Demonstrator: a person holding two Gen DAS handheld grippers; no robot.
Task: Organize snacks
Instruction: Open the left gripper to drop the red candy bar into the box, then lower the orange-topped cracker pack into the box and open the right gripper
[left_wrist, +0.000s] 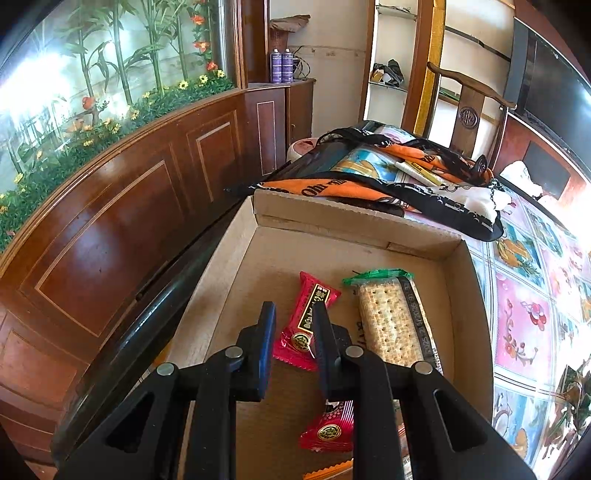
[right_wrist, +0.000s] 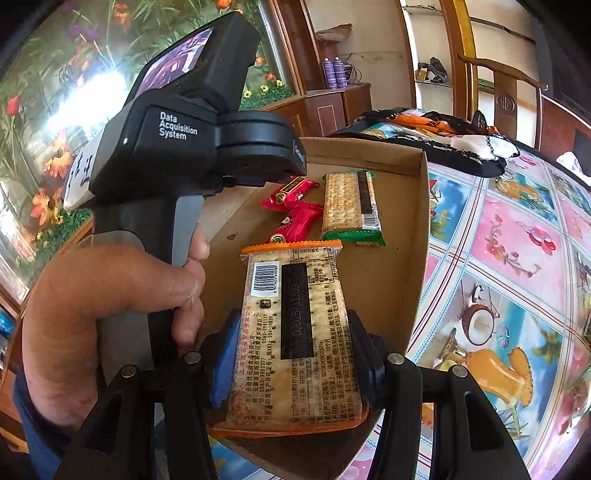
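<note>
The table (right_wrist: 517, 258), under its bright fruit-patterned cover, carried an open cardboard box (right_wrist: 421, 221) at its edge. Inside the box lay a green-trimmed cracker pack (right_wrist: 349, 206) and, just beside it, two red candy wrappers (right_wrist: 295, 206) (one overlapping the other). The right tongs (right_wrist: 295, 363) were clenched on an orange-trimmed cracker pack (right_wrist: 295, 332), holding it over the box's near end. The left tongs (left_wrist: 293, 319) hovered empty over the box, their tips drawn nearly together above one red wrapper.
</note>
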